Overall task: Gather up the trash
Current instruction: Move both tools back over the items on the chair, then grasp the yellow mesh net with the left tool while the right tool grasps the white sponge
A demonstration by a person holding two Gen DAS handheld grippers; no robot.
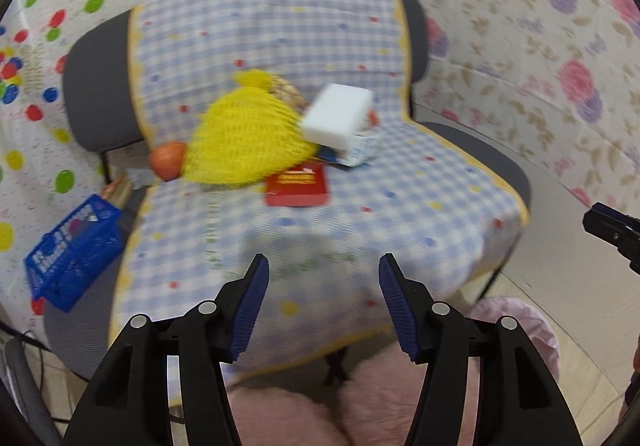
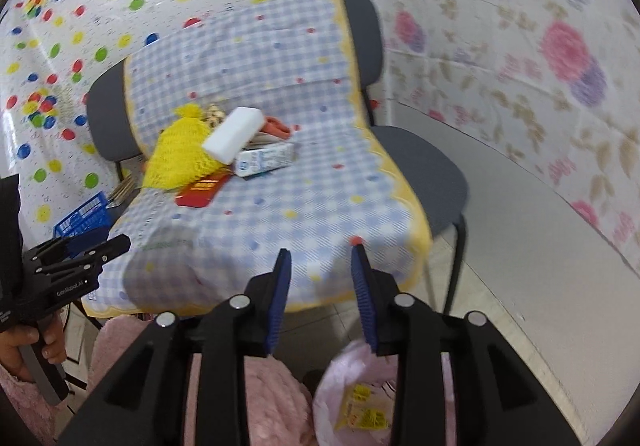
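A pile of trash lies on the checked cloth over two chairs: a yellow net bag [image 1: 244,138] [image 2: 180,156], a white foam block [image 1: 338,114] [image 2: 234,134], a red flat packet [image 1: 298,186] [image 2: 202,190], a small white and blue carton [image 2: 266,160] and an orange fruit [image 1: 168,159]. My left gripper [image 1: 324,302] is open and empty above the cloth's front edge. My right gripper [image 2: 320,294] is open and empty, over the cloth's front right corner. A pink trash bag [image 2: 360,402] with yellow scraps sits below it.
A blue plastic basket [image 1: 72,250] [image 2: 84,216] stands on the floor left of the chairs. The cloth [image 1: 360,206] drapes over the chair seats and backs. Patterned sheets cover the walls. Something pink and fuzzy [image 2: 264,402] is at the bottom. The other gripper shows at the right edge [image 1: 616,234].
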